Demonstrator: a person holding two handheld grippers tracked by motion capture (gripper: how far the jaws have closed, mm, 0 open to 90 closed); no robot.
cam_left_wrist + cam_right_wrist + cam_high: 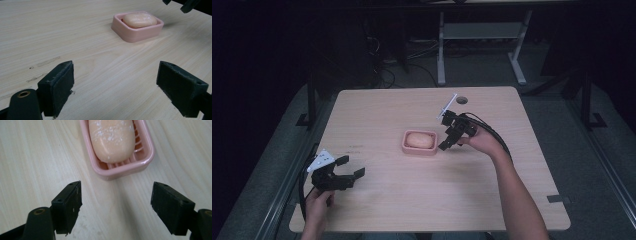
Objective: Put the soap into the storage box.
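nearest, at about 7 o'clock on the table [492, 200], the left gripper [350, 166] hovers with its jaws wide apart and nothing between them, well away from the work. toward the centre sits the pink soap dish [420, 148] with the bar of soap [420, 139] lying inside it. just beside it, at the dish's 3 o'clock, the right gripper [447, 144] tilts down, jaws spread and empty. likely step: picking up the soap or dish. to do it well, centre the open jaws [116, 202] over the bar's narrow width, lower squarely, and close gently, since soap looks slippery
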